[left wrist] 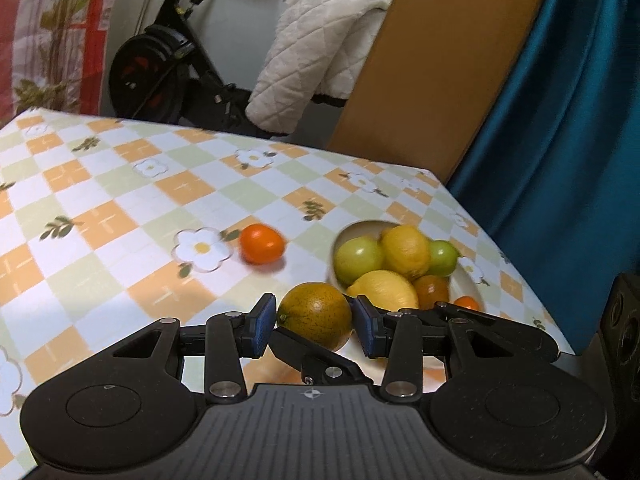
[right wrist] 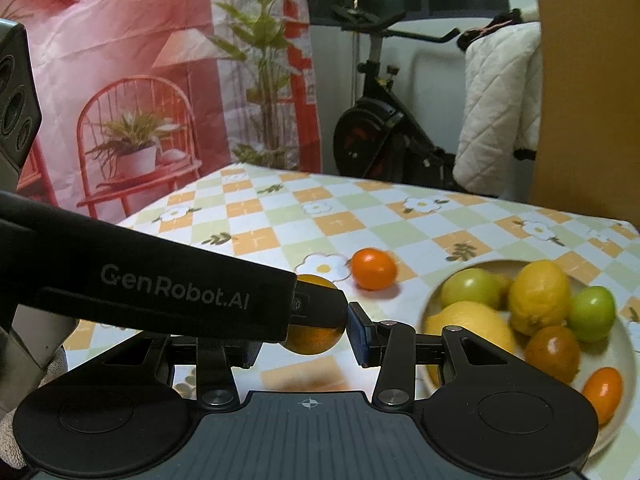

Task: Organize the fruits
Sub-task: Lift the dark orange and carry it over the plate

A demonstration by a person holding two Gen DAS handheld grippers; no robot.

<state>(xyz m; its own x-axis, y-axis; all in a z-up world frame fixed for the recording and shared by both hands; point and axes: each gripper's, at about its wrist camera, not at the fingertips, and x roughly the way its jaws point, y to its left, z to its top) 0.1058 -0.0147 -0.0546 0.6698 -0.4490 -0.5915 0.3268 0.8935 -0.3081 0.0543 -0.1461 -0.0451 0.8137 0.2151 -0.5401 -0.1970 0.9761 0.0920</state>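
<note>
Speckled orange (left wrist: pixel 315 313) pinched between both tongs, just short of the bowl (right wrist: pixel 624 364)
Your left gripper (left wrist: pixel 314 326) and right gripper (right wrist: pixel 316 330) both clamp this firm, round, slightly slick fruit; keep pads at its widest middle

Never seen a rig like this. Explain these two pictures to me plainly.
A person holds a two-fingered clamp in each hand, each with a camera looking along its fingers. The left wrist view shows the left hand-held gripper clamping a speckled orange between blue pads. The right wrist view shows the right hand-held gripper at the same orange; the left one's black body hides its grip. On the checked tablecloth lies a small orange fruit; a bowl holds lemons and green fruits.
</note>
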